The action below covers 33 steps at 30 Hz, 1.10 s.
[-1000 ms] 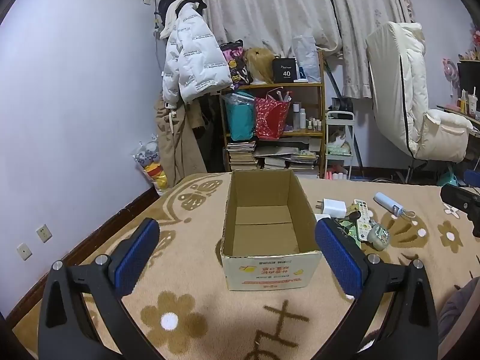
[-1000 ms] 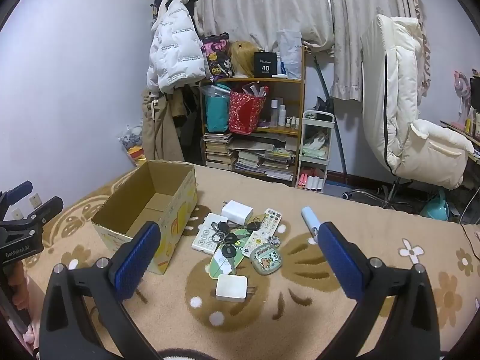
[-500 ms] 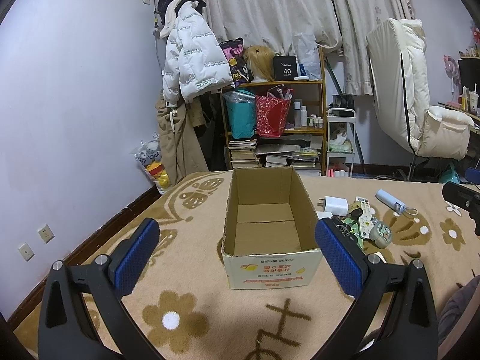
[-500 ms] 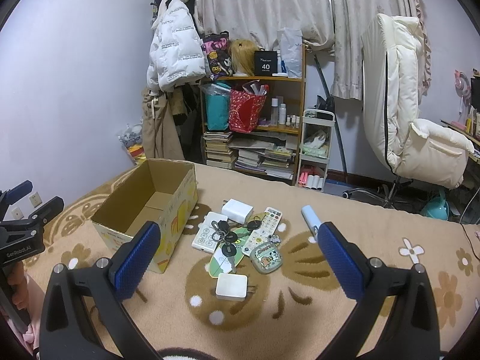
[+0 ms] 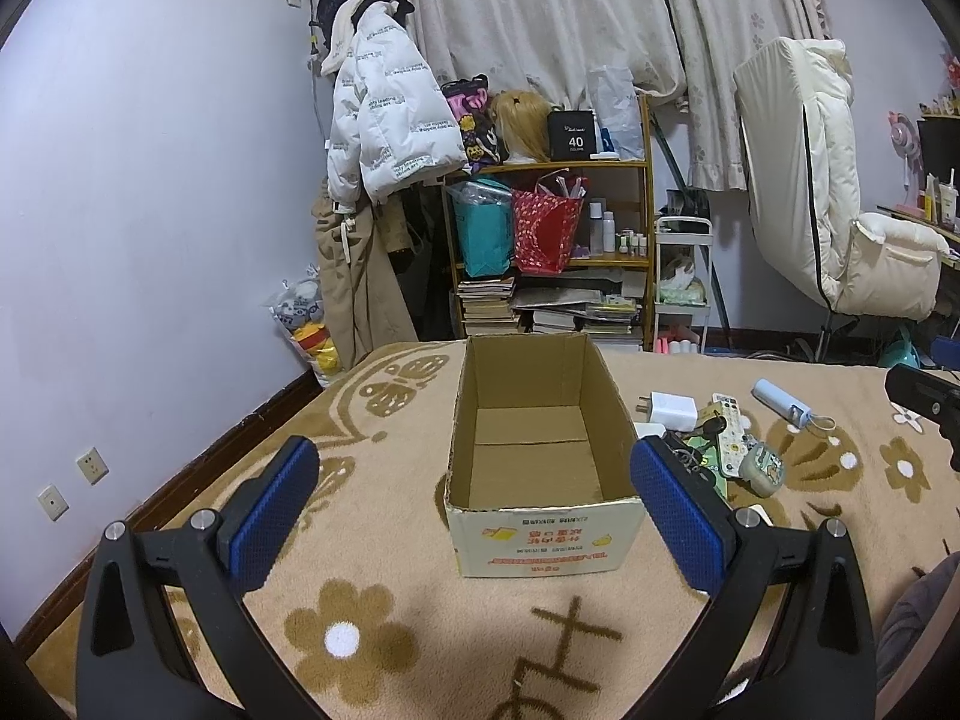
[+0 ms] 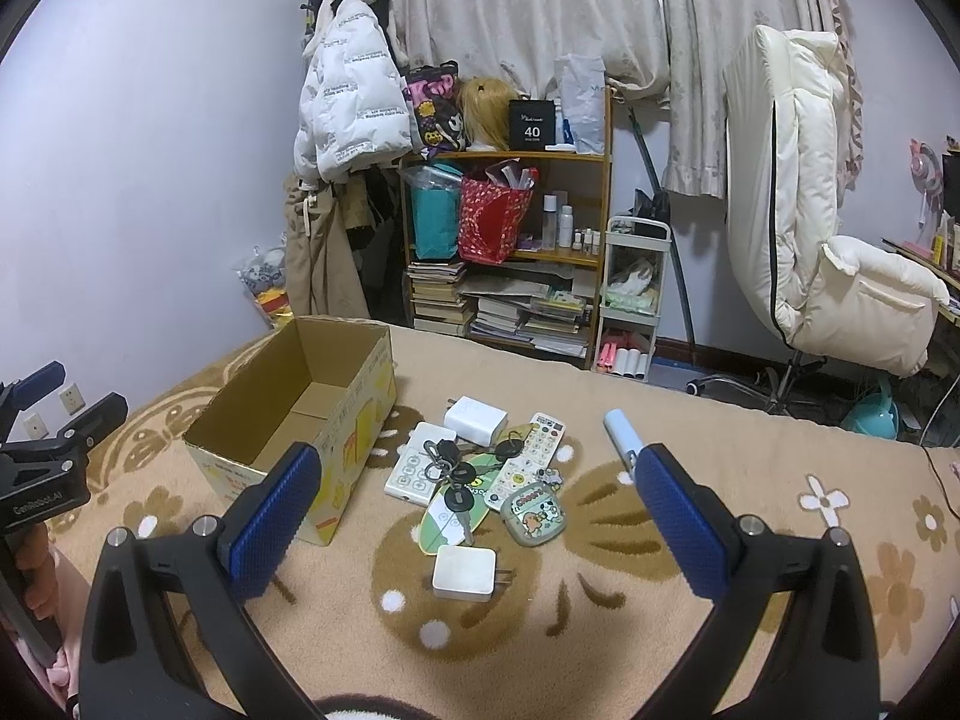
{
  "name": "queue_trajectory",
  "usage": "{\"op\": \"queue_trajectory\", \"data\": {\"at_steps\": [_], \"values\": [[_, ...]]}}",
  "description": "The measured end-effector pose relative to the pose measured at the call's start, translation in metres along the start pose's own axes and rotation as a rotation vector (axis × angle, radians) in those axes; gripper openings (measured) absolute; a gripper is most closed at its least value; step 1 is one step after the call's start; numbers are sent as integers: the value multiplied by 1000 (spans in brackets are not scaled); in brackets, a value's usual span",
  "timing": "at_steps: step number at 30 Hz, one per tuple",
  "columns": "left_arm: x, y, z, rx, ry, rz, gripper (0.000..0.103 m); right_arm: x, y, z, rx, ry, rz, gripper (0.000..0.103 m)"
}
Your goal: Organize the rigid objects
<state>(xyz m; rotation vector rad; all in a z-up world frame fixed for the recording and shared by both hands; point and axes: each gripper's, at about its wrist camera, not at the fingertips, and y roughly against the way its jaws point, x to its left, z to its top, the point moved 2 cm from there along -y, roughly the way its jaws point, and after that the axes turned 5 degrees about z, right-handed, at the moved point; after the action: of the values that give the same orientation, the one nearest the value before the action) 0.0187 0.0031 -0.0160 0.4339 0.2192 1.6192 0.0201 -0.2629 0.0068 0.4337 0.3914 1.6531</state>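
Two grippers up, both empty. Left gripper (image 5: 474, 510) has its jaws spread wide and frames the open cardboard box (image 5: 540, 468), which looks empty inside. Right gripper (image 6: 480, 510) is spread just as wide, above the pile of small items on the flower-pattern blanket (image 6: 780, 540).

Pile sits at 3 o'clock from the box, near it but not touching. Closest to the right gripper is a white charger block (image 6: 465, 573), lying apart from the heap at its 6 o'clock. Behind it: a key bunch (image 6: 450, 468) on a green leaf-shaped card (image 6: 444, 519), a white keypad remote (image 6: 414, 468), a slimmer white remote (image 6: 525, 462), a second white charger (image 6: 477, 420) at 12 o'clock, and a green cartoon case (image 6: 534, 516). Pale blue tube (image 6: 621, 435) lies alone at 2 o'clock.

Step in hand, my read: first pick, nothing boxed yet. Best start is the lone charger block; come straight down, pinch its flat sides, keep clear of the prongs. Leave the tangled keys for later, they may drag the card along.

Left view shows the box floor, its printed front panel and a bookshelf (image 5: 546, 240) behind; the pile is half hidden by its right finger. Right view shows the whole pile plus the left gripper (image 6: 54, 420) at 9 o'clock.
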Motion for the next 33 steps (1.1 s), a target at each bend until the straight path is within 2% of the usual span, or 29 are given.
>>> {"op": "queue_trajectory", "data": {"at_steps": [33], "values": [[-4,-1,-4,9,-3,4,103,0,-1,-1,7,-3,3,103]]}}
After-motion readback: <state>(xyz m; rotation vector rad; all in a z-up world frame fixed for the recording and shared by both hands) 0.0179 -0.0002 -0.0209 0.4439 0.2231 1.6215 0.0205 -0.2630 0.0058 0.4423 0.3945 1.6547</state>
